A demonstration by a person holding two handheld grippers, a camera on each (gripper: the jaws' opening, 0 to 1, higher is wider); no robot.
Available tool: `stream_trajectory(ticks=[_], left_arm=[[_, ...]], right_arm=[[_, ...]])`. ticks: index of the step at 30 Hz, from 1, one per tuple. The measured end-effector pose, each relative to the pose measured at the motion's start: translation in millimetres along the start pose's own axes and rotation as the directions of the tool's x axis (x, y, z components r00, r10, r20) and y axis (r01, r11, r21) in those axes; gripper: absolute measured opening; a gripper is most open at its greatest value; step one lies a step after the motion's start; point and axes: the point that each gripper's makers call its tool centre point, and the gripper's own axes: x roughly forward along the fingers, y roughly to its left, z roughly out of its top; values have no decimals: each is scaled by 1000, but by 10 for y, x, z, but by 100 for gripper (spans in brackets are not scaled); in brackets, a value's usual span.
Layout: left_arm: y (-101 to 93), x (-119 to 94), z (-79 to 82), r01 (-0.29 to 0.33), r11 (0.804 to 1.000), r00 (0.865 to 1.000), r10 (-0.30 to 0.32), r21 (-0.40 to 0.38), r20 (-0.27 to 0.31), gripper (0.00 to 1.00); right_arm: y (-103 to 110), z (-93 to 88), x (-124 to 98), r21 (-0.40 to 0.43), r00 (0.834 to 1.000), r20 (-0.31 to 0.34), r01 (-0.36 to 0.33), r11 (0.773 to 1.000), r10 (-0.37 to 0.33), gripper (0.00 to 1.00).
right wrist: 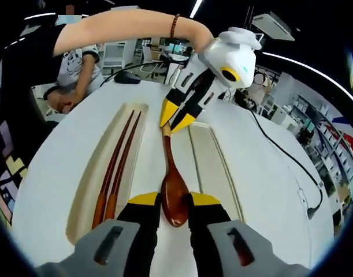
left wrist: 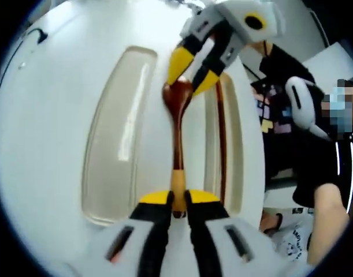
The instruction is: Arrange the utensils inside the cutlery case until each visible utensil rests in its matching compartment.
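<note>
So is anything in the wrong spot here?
Yes, the spoon. It lies along the ridge between the two slots of the white case, not in a slot. The right gripper holds its bowl and the left gripper holds its handle end. The chopsticks lie neatly in their slot.

White round bench (right wrist: 268, 173) with a case sunk flat on it.
The case (right wrist: 86, 190) has two long compartments; chopsticks (right wrist: 115, 173) lie in one. A black cable (right wrist: 286, 156) trails across the bench top.
</note>
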Motion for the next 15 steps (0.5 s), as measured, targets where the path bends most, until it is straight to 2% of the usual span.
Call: stream_trajectory(ticks=[4, 8, 12, 15], left_arm=[[5, 0, -3, -5, 1000, 1000, 5, -1, 17, 10], [-8, 5, -5, -12, 1000, 999, 12, 3, 32, 11], [-6, 7, -11, -44, 999, 997, 45, -9, 60, 10], [-9, 17, -11, -90, 995, 994, 88, 36, 63, 10]], right_arm=[[6, -10, 9, -10, 1000, 3, 14, 1000, -14, 19], [7, -4, 2, -40, 1000, -22, 19, 999, -20, 17], [-57, 68, -43, -64, 998, -23, 57, 996, -59, 11], [-62, 75, -45, -66, 998, -26, 64, 996, -65, 9]])
